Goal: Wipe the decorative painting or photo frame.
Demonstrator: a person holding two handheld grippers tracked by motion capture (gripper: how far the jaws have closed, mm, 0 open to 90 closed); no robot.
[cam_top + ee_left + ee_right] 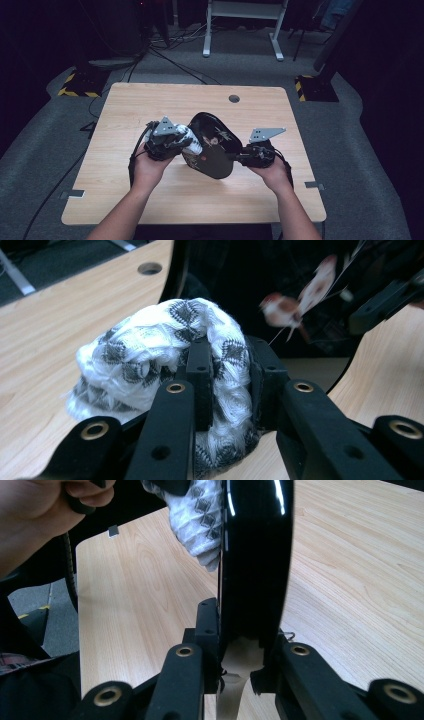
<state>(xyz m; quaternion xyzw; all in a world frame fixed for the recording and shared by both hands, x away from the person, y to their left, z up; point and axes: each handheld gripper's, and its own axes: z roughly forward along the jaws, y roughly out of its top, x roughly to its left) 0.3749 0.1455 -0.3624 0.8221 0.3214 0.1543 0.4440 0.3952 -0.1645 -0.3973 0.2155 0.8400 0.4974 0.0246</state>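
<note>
**Black tray held on edge, patterned cloth pressed to it**

Wooden table [150, 200], pale grain, round cable hole [234, 98] near the far edge. Above its middle, glossy black lacquer tray [212, 150], tilted up off the tabletop, painted inside with small reddish-brown and white bird figures [280, 310]; no lettering or brand legible anywhere on it. Nothing lying in the tray.

At the tray's right rim, right gripper [240, 645], jaws clamped on the thin black edge, seen edge-on in the right gripper view as a shiny vertical band [255, 555]. Grey three-cornered plate on top of that gripper in the high view [266, 134].

Against the tray's left side, left gripper [230, 375], jaws pinched on a bunched white cloth [150, 355] with a black diamond pattern, wad bulging out to the left of the pads. Cloth touching the tray's inner face, also visible at the top of the right gripper view [200, 520]. No label on the cloth.
</note>
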